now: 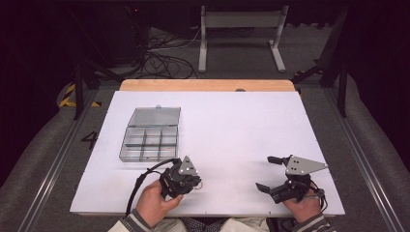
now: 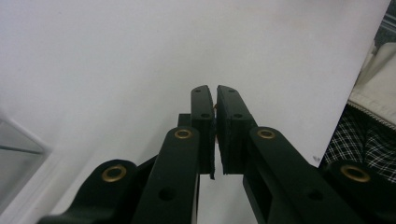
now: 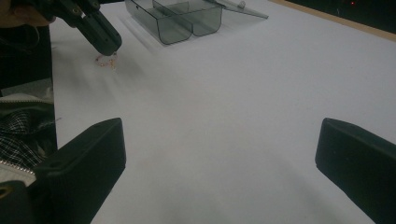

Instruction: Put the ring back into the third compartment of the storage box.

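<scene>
Necklace, thin chain, pinched in my left gripper; right gripper gapes wide; may slip before compartment box

Small, thin piece of gold-coloured chain jewellery, pinched at the tips of the closed black left gripper, hanging partly loose with its lower links just at the white table surface. Glimpsed as a tiny orange-gold speck between the pressed pads. Near the table's front edge, well apart from the clear compartment box; finer detail too small to tell.
</scene>
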A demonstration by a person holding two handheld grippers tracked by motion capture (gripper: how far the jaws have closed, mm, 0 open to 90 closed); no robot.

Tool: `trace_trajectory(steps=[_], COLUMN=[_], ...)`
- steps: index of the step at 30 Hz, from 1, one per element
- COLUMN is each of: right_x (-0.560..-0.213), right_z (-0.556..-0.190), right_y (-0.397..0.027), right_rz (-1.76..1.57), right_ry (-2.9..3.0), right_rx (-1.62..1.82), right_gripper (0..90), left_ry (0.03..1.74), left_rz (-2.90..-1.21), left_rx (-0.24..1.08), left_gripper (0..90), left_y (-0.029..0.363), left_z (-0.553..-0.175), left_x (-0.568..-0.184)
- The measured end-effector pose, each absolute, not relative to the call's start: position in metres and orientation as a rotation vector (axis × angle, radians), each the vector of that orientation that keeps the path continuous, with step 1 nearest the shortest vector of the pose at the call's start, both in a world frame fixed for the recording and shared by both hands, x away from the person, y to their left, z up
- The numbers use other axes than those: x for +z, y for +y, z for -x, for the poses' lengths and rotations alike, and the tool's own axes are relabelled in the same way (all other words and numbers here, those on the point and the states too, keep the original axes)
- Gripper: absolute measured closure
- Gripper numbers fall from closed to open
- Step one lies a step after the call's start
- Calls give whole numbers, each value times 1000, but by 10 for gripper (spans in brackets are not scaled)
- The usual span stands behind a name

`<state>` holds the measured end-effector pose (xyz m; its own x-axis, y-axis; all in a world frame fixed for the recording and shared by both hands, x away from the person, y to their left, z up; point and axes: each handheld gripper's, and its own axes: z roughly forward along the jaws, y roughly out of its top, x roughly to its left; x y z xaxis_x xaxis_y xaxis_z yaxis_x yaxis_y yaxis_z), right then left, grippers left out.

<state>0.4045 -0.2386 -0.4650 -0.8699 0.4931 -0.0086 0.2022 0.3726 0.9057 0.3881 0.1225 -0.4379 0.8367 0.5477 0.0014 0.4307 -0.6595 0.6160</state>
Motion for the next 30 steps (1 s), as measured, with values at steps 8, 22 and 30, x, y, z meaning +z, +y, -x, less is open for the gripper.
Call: trace_trajectory(steps=[8,22,30], right_x=[-465,-465,-465], right_z=[-404,-405,-405], right_y=[-238,-238,-238], right_rz=[-617,-616,-616], right_ry=[2358,2360,2360], right_rx=[1497,1498,1498], right_gripper=[25,25,25], left_ry=[707,704,710], left_rz=[-2351,-2321,-2307], left_rx=[282,309,329], left_gripper=[860,860,860], left_y=[128,133,134], left_z=[-387,-389,-391], left_x=[-428,-415,-409])
